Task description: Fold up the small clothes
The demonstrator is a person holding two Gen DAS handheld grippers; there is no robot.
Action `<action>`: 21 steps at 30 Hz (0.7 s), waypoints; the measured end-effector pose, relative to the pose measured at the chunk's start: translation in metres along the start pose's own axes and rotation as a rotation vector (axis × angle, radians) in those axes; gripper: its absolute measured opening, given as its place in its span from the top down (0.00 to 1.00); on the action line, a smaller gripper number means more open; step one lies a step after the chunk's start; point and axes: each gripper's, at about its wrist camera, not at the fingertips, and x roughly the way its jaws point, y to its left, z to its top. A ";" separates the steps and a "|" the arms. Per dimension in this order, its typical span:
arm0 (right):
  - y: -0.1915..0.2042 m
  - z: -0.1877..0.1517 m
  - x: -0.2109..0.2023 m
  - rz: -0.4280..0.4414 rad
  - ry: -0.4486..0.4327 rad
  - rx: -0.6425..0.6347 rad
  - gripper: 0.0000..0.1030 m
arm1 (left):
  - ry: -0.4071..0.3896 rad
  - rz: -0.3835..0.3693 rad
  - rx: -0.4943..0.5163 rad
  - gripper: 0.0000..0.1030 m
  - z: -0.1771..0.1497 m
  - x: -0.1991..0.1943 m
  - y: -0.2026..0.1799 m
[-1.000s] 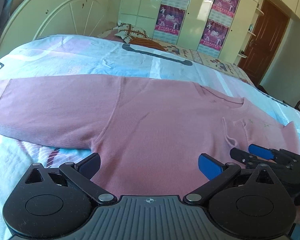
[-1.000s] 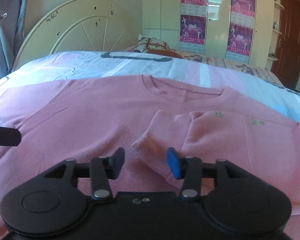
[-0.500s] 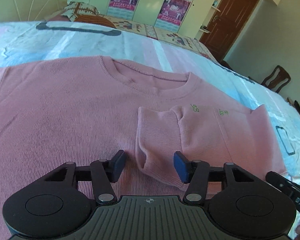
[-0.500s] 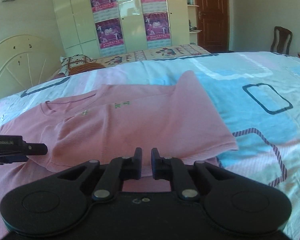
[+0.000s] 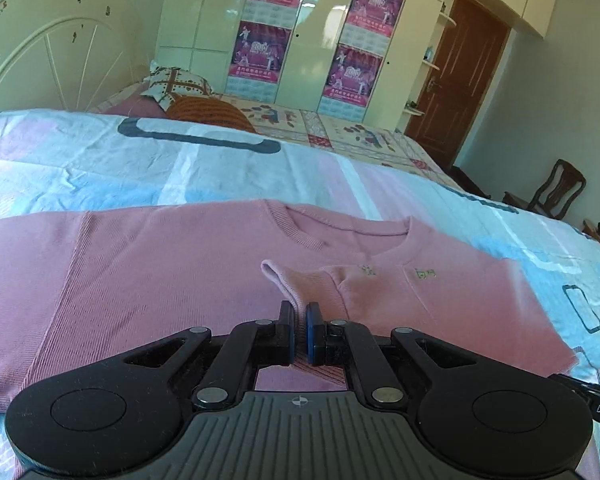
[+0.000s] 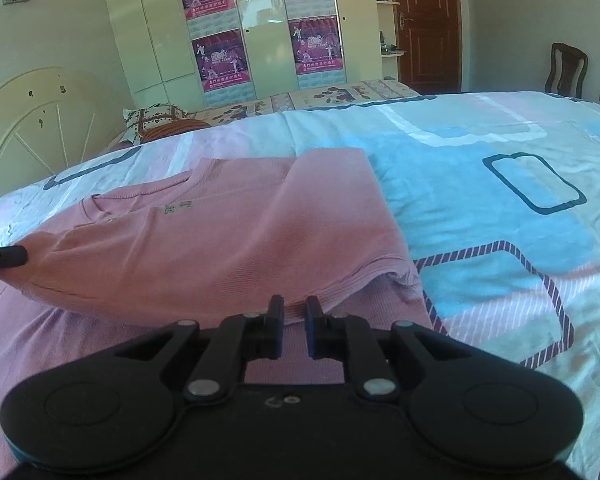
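Note:
A pink knit sweater (image 5: 148, 272) lies spread on the bed, its right sleeve folded in over the chest. My left gripper (image 5: 299, 316) is shut on the folded sleeve's cuff (image 5: 278, 278) and lifts it slightly. In the right wrist view the sweater (image 6: 220, 240) shows its folded right side. My right gripper (image 6: 292, 312) is shut on the sweater's folded bottom hem (image 6: 340, 284). The left gripper's tip (image 6: 2, 258) shows at the left edge of that view, holding the cuff.
The bed sheet (image 6: 480, 208) is patterned in blue, white and pink. A headboard (image 5: 56, 48) and pillows (image 5: 180, 88) are at the far end. A wardrobe with posters (image 5: 308, 36), a brown door (image 5: 460, 80) and a chair (image 5: 556, 192) stand beyond.
My left gripper moved from the sweater's left side to the folded cuff and shut on it. My right gripper left the cuff, moved right to the bottom hem and shut there.

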 end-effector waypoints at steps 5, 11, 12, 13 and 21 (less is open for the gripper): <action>-0.003 0.002 -0.003 -0.002 -0.007 -0.005 0.86 | 0.002 0.014 -0.015 0.95 -0.007 0.007 0.012; -0.016 0.010 -0.006 -0.042 -0.081 0.000 0.86 | 0.038 0.057 0.016 0.95 -0.019 0.022 0.012; -0.020 0.012 -0.003 -0.049 -0.080 0.006 0.86 | 0.048 0.064 0.021 0.95 -0.022 0.024 0.013; -0.023 0.012 0.004 -0.066 -0.064 0.006 0.86 | 0.053 0.066 0.020 0.95 -0.024 0.026 0.014; -0.035 0.019 0.019 -0.066 -0.005 -0.008 0.85 | -0.046 0.211 0.043 0.92 -0.016 0.007 0.013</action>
